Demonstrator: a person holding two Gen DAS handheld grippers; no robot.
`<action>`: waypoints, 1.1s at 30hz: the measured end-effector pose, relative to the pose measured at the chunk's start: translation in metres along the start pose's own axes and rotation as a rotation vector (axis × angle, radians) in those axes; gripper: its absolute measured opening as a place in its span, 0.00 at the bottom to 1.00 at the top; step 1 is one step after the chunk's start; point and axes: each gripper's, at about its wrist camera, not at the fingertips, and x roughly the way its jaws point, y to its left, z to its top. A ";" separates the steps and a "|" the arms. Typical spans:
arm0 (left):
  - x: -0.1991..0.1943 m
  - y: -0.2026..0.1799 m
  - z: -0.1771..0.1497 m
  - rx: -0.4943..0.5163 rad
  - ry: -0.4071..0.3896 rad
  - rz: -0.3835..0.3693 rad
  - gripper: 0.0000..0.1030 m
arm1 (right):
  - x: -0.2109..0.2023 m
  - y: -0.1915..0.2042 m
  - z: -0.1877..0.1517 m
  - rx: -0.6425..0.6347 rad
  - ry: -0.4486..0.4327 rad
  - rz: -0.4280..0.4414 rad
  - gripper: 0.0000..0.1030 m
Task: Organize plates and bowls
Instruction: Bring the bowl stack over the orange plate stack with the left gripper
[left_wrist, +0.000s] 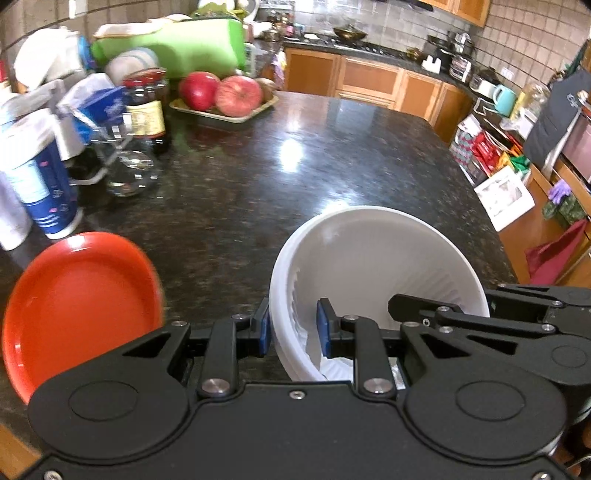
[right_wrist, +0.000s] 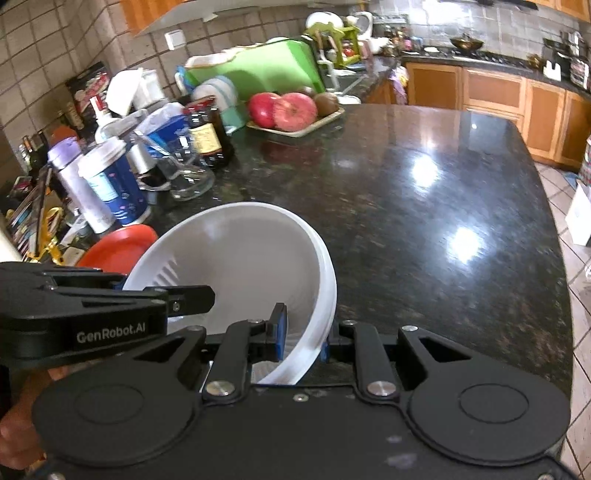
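Left gripper (left_wrist: 293, 332): fingers nearly closed, pinching the white bowl's wall at its left edge, one blue pad outside and one inside; also showing at 9 o'clock in the right wrist view (right_wrist: 192, 297), reaching into the bowl.
Right gripper (right_wrist: 301, 338): fingers nearly closed, clamping the bowl's right rim, one blue pad inside and one outside; also entering at 3 o'clock in the left wrist view (left_wrist: 410, 306), one finger lying inside the bowl.
White bowl (left_wrist: 376, 266): being held by both grippers at opposite sides, tilting, mouth facing away from the cameras, ribbed inner wall showing; possibly more than one bowl nested, layered rims visible at the left edge, cannot tell for sure; sitting at 6 o'clock in the right wrist view (right_wrist: 251, 258).
Red plate (left_wrist: 81, 295): lying on the table at 8 o'clock of the bowl, just beside it; partly hidden behind the bowl in the right wrist view (right_wrist: 118, 247).
Table (left_wrist: 295, 177): dark speckled stone, shining with light reflections.
Fruit tray (left_wrist: 225, 114): standing at 11 o'clock, well apart from the bowl, carrying red apples (left_wrist: 236, 94).
Bottles and jars (left_wrist: 144, 107): crowding the table's edge at 10 o'clock.
Hand (right_wrist: 14, 435): barely showing at 8 o'clock, behind the left gripper.
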 end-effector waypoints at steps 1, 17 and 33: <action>-0.003 0.006 0.000 -0.007 -0.007 0.005 0.31 | 0.001 0.007 0.001 -0.010 -0.004 0.003 0.19; -0.048 0.128 -0.005 -0.050 -0.050 0.062 0.31 | 0.044 0.149 0.026 -0.085 -0.006 0.042 0.19; -0.041 0.195 -0.006 -0.026 0.010 -0.010 0.32 | 0.076 0.211 0.024 -0.067 0.031 -0.023 0.20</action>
